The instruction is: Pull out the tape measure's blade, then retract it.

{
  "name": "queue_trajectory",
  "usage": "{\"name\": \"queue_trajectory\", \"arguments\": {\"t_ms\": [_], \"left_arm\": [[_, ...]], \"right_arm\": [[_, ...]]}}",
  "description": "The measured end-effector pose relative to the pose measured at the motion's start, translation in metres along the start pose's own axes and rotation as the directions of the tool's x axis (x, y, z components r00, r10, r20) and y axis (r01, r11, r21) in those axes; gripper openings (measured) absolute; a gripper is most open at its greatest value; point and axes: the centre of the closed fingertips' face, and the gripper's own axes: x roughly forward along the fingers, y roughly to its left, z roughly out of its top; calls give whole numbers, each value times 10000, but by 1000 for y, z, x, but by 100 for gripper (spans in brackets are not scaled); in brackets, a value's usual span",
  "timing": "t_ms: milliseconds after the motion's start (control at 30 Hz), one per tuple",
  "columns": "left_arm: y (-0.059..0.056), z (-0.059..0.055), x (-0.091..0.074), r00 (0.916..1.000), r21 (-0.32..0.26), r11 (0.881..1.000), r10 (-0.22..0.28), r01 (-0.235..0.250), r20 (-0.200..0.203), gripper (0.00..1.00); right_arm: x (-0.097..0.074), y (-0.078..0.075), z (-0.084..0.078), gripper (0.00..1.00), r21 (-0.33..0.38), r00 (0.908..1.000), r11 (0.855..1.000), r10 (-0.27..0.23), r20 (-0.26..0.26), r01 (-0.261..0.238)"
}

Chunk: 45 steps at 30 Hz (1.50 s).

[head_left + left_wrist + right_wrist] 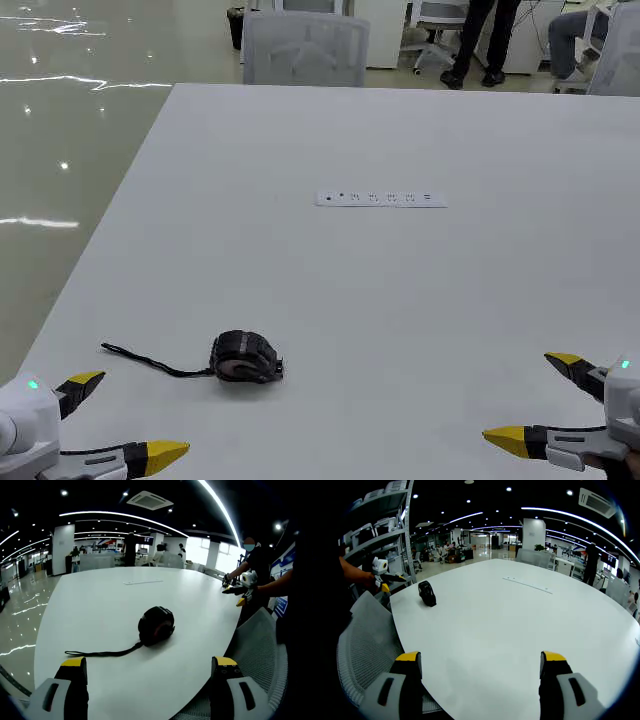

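Nearest me, at the front edge of the white table (420, 300), both grippers are held with jaws wide apart and nothing between them. The left gripper (128, 417) is at the near left corner and the right gripper (535, 397) is well off to the right. The black tape measure (245, 357) lies on the table just beyond the left gripper, blade wound in, its wrist strap (150, 361) trailing left. Farther out lies a white power strip (380, 198), then a grey mesh chair (305, 48) at the far edge. The right gripper view adds a shelf rack (375, 537) carrying pale bins (395, 486), whose contents I cannot make out.
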Motion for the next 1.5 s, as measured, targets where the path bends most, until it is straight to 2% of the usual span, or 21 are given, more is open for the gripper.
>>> {"name": "queue_trajectory", "arguments": {"t_ms": [100, 233, 433, 633, 800, 867, 933, 1033, 1067, 1200, 1300, 1433, 1500], "left_arm": [[-1, 4, -1, 9999, -59, 10000, 32, -32, 116, 100], [-1, 4, -1, 9999, -155, 9999, 73, -72, 87, 100], [-1, 9, -3, 9998, -156, 9999, 54, -51, 169, 100], [2, 9, -3, 9999, -206, 9998, 87, -85, 115, 100], [4, 5, 0, 10000, -135, 9999, 2, -3, -77, 100], [4, 4, 0, 9999, -140, 9999, -8, 7, -112, 100], [4, 4, 0, 9999, -146, 9999, -18, 16, -148, 100], [3, 0, 2, 9992, -154, 9998, -114, 108, -383, 100], [1, -2, 4, 9977, -367, 9987, -378, 358, -568, 100], [2, 1, 9, 9936, 172, 9978, -617, 636, -944, 100], [1, 7, 16, 9883, 811, 9916, -903, 1007, -1225, 100], [0, 17, 29, 9771, 1782, 9713, -1275, 1578, -1704, 100], [1, 21, 34, 9717, 2077, 9621, -1371, 1768, -1923, 100]], "right_arm": [[1, 1, 0, 100, -31, 10000, 10000, 12, -13, -12], [1, 2, -3, 100, -48, 9999, 10000, 58, -103, -59], [-2, 2, 1, 100, 157, 9999, 9999, 59, 84, -61], [-3, 3, -3, 100, -177, 9998, 9998, 111, -145, -113], [-5, 2, -3, 100, -142, 9998, 9999, 74, -183, -77], [-5, 2, -3, 96, -151, 9998, 9999, 77, -175, -80], [-5, 2, -3, 100, -160, 9998, 9998, 80, -167, -83], [-4, 5, -1, 100, -361, 9997, 9990, 261, 34, -259], [1, 7, -5, 100, -530, 9991, 9979, 375, -197, -384], [10, 11, 0, 99, -564, 9975, 9962, 648, -284, -663], [20, 19, 6, 97, -774, 9949, 9921, 970, -269, -988], [34, 32, 14, 95, -1032, 9871, 9819, 1562, -340, -1589], [39, 37, 17, 95, -1099, 9836, 9777, 1753, -420, -1790]]}}
